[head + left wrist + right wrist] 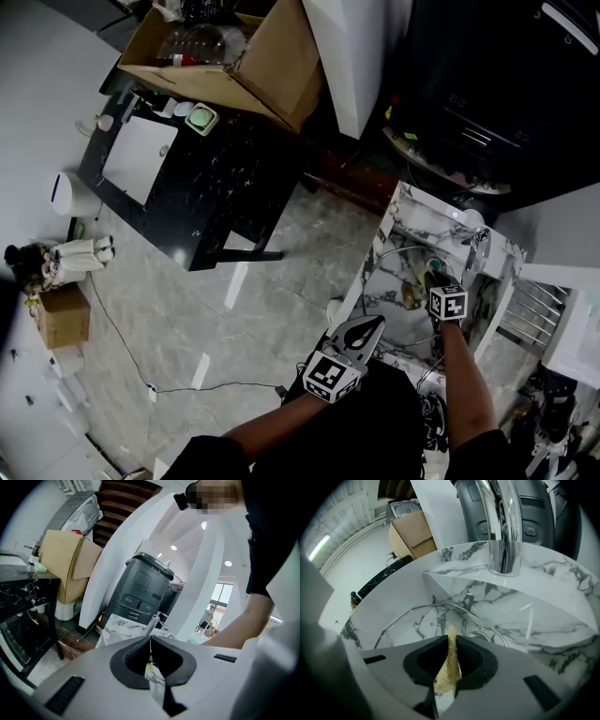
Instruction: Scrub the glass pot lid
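beside the marble sink [384, 281], the left gripper [150, 640] hangs with its jaws clenched together on nothing. to its right, inside the basin, the right gripper [451, 641] grasps a tan scrub pad [446, 672] just above the glass pot lid [423, 620], which lies below the faucet [502, 531].

Quick headcount: two grippers, the left gripper [150, 641] and the right gripper [451, 639]. One glass pot lid [412, 625], one yellowish scrub pad [449, 667], one faucet [501, 527], one marble sink [543, 602]. Two boxes, a big cardboard box [234, 66] and a small cardboard box [64, 317]. One black table [216, 178].
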Demonstrator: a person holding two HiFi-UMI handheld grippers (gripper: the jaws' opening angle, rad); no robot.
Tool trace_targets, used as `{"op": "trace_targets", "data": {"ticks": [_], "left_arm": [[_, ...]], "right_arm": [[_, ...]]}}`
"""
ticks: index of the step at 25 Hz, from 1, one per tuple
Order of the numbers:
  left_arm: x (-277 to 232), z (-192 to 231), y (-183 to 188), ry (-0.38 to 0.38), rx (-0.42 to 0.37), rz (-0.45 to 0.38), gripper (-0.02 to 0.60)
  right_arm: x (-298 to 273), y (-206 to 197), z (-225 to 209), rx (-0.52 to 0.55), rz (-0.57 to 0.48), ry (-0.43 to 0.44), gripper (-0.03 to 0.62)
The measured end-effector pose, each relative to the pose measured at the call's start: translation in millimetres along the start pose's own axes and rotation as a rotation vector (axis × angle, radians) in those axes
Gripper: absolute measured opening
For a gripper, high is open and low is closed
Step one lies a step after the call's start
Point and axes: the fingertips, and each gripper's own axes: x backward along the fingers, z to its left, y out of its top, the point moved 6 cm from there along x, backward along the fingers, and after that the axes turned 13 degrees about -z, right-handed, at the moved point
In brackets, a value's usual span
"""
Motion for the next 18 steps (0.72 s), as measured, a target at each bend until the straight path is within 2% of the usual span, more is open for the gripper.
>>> {"op": "trace_targets", "data": {"ticks": [18], "left_arm": [[7,-16,-7,-0.027,-0.014,0.011,0.017]], "right_arm": [[40,-30,-16,0.0,0.021,-0.091,0.057]]}}
